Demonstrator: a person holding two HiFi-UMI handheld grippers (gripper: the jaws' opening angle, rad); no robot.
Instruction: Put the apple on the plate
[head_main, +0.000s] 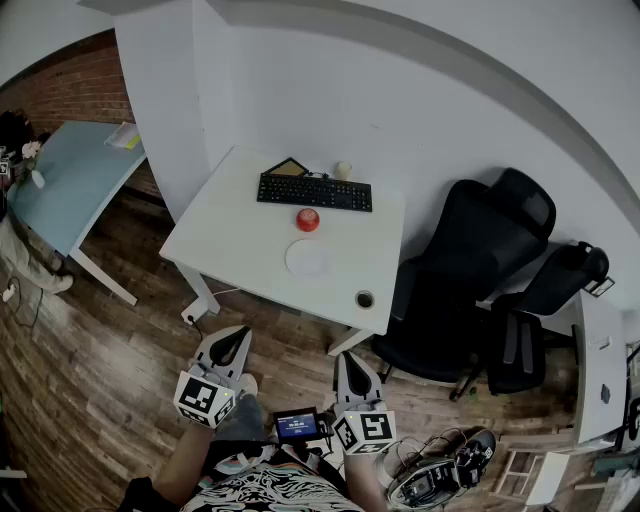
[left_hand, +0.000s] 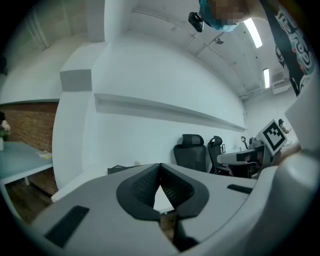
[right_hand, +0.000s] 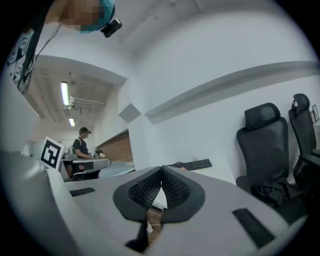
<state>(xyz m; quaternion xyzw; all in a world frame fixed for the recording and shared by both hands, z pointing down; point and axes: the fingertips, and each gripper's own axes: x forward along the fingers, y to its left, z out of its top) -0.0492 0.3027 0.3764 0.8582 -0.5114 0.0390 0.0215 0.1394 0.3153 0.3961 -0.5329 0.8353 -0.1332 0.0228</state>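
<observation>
Located the apple (head_main: 308, 220) near the middle of the white desk (head_main: 230, 235), lying directly on the desktop just off the front side of a black keyboard (head_main: 314, 191), and not on the plate. Located the plate (head_main: 307, 258), white and empty, just beside the apple on the side toward the desk's front edge, with a thin strip of bare desktop between the two. Noted the keyboard lying parallel to the back edge, with a small pale cup (head_main: 343, 170) behind it at that edge and a dark, flat, tilted item (head_main: 288, 167) of undetermined kind nearer the back left corner. Noted a small dark round container (head_main: 365, 299) close to the front right corner. Recorded two black office chairs (head_main: 460, 280) standing off the desk's right edge, the nearer one close against it. Found the left tongs (head_main: 229, 347) held over the wooden floor (head_main: 120, 370), well short of the desk's front edge and pointed toward it. Confirmed from the left gripper view: pressed together at the tips, pinching nothing, with only desk and floor visible through the small gap behind the tips. Found the right tongs (head_main: 352, 368) held likewise over the floor, near the left tongs and well apart from apple and plate. Confirmed from the right gripper view: tips likewise pressed together, nothing held. Noted a small lit screen (head_main: 298, 425) between the two tongs, close to the person's body.
</observation>
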